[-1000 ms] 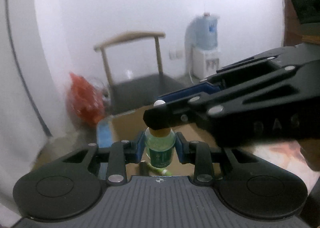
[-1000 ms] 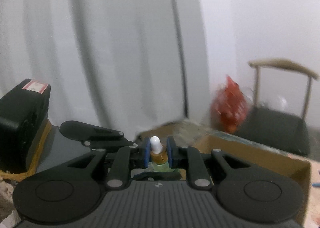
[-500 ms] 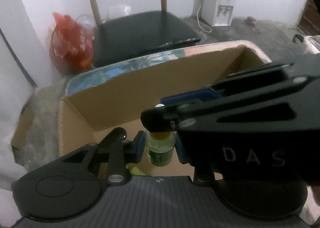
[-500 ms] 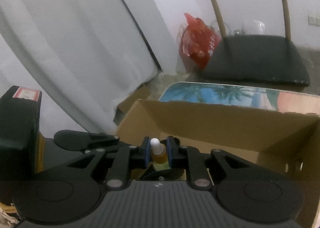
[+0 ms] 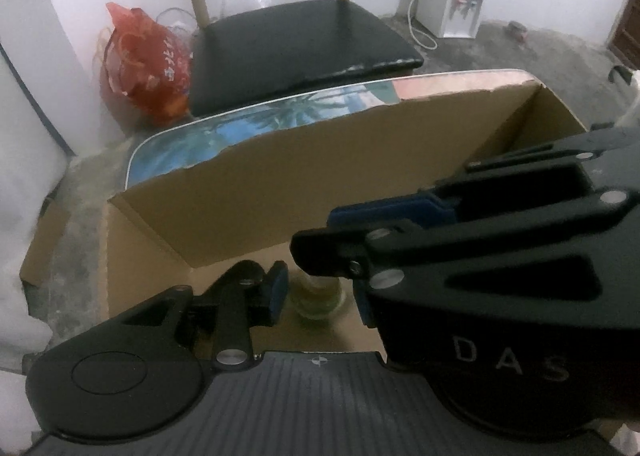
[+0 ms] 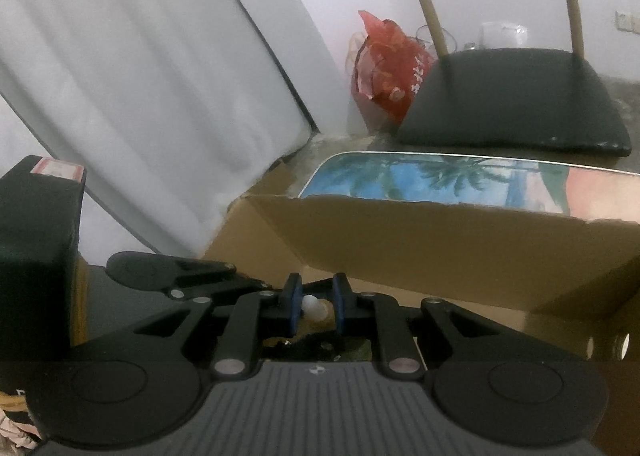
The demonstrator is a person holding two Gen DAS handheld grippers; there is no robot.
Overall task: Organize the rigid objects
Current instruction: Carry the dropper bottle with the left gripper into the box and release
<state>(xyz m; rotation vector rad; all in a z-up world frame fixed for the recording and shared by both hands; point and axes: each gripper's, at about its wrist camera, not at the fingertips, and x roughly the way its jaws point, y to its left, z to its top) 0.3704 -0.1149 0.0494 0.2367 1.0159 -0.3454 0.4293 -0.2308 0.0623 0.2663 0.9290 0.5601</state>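
Cardboard box point(image 5: 312, 191) seen on palm-print counter point(image 5: 256, 123). Small green bottle point(image 5: 318, 296) lowered into box, apparently near floor. Left gripper point(image 5: 320, 292) jaws just eased apart, bottle between them; right gripper point(image 6: 315, 306) clenched on bottle's white tip. Release by right, withdrawal left.

Black plastic body of the right gripper point(image 5: 328, 252): raised letters "D A S" on its side, seen from the left wrist.
Red plastic bag point(image 5: 146, 63) beside the black-seated chair: white characters printed down it, too blurred to read.
Red-and-white sticker point(image 6: 58, 167) on the black box: unreadable.
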